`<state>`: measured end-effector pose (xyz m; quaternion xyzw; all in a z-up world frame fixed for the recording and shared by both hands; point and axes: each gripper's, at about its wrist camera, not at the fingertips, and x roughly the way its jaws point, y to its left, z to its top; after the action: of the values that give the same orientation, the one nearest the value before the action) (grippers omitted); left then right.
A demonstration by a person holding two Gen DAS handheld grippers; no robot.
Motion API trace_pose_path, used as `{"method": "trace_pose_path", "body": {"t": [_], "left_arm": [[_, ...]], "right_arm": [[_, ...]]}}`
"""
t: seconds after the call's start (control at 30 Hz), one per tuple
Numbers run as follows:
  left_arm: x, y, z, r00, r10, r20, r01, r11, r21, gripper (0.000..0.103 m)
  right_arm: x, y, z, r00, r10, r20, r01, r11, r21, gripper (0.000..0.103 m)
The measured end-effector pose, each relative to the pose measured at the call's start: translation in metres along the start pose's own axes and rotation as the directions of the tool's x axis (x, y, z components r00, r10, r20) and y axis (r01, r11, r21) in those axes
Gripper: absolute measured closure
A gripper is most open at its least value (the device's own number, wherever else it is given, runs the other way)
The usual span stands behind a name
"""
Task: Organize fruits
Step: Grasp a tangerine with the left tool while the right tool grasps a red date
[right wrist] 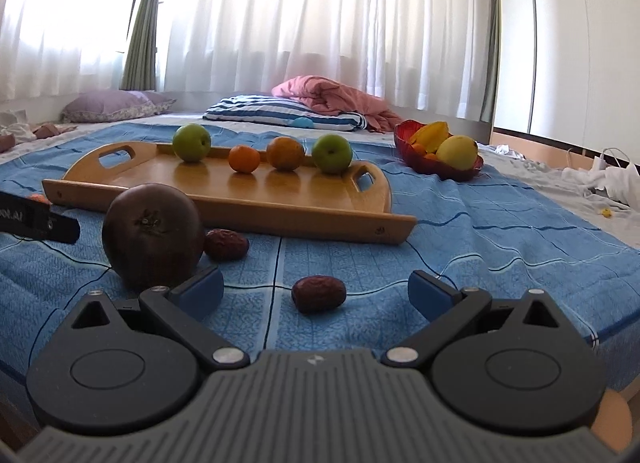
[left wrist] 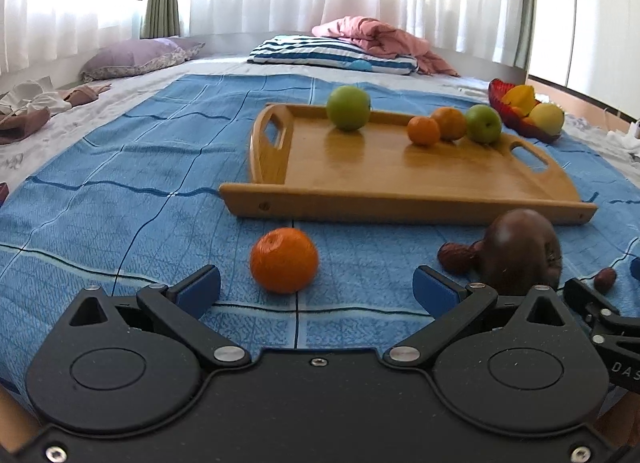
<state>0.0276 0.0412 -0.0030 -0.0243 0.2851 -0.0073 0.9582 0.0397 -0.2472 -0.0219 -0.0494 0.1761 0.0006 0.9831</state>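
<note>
A wooden tray lies on the blue bedcover, with two green apples and two oranges along its far rim. A loose orange sits on the cover just ahead of my open left gripper. A dark brown round fruit stands to its right, with a red date beside it. Another date lies between the fingers of my open right gripper, not touched.
A red bowl holding yellow fruit stands right of the tray. Pillows and a pink blanket lie at the back. Loose clothes sit at the far left, white cloth and cables at the right.
</note>
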Motion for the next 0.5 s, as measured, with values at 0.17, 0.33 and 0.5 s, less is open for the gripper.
{"method": "trace_pose_path", "body": {"t": [0.17,0.33,0.5], "left_arm": [[0.0068,-0.0049,-0.0029,0.999,0.042,-0.012,-0.041,0.999,0.028,0.0],[0.0085,-0.005,-0.0047,0.999,0.049,-0.003,-0.049,0.999,0.006,0.0],[0.0083,-0.007,-0.0049,0.998,0.056,-0.01,-0.055,0.998,0.026,0.0]], "right_arm": [[-0.0003,0.0044,-0.0028,1.0,-0.02,0.012,0.02,1.0,-0.004,0.0],[-0.0005,0.0048,-0.0065,1.0,-0.026,0.012,0.026,0.999,0.019,0.001],[-0.0011,0.0063,-0.0087,0.999,-0.032,0.015,0.032,0.999,0.025,0.003]]}}
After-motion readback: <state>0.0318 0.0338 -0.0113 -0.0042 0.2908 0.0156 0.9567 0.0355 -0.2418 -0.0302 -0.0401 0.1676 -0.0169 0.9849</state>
